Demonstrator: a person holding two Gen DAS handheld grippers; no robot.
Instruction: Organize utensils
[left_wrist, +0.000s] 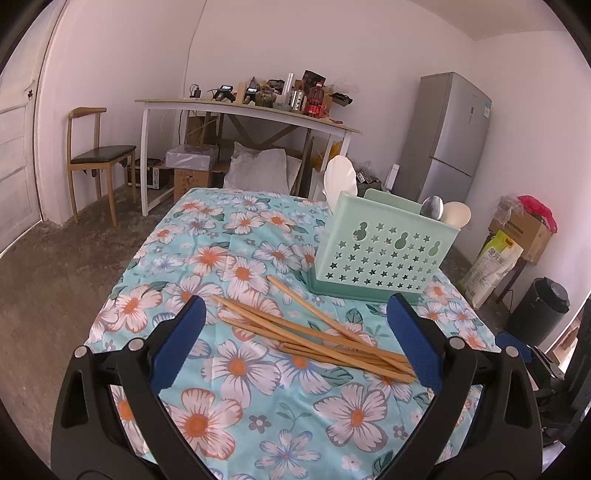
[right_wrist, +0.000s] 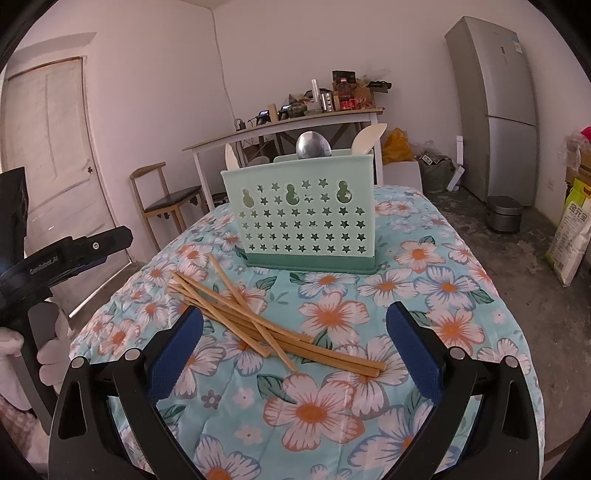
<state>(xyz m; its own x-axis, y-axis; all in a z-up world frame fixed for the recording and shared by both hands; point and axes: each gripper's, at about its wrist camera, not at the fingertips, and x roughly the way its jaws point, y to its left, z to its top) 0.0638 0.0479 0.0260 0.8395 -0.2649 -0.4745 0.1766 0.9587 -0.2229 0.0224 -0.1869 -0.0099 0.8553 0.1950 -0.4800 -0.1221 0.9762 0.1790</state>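
Observation:
Several wooden chopsticks (left_wrist: 314, 334) (right_wrist: 266, 325) lie crossed in a loose pile on the floral tablecloth (left_wrist: 229, 387) (right_wrist: 424, 280). Behind them stands a mint green utensil holder (left_wrist: 384, 254) (right_wrist: 306, 218) with star cut-outs. It holds a metal spoon (left_wrist: 433, 206) (right_wrist: 313, 146) and white spoons (left_wrist: 340, 176) (right_wrist: 369, 137). My left gripper (left_wrist: 297, 306) is open, hovering just above the pile with nothing between its blue pads. My right gripper (right_wrist: 295, 317) is open too, with the chopsticks lying below and between its fingers. The left gripper's body (right_wrist: 74, 254) shows at the left of the right wrist view, held by a hand.
A white desk (left_wrist: 251, 110) loaded with clutter stands against the far wall, with a wooden chair (left_wrist: 99, 158) to its left. A grey fridge (left_wrist: 450, 136) (right_wrist: 495, 107), boxes, a rice bag (left_wrist: 491, 266) and a black bin (left_wrist: 539, 306) line the right side.

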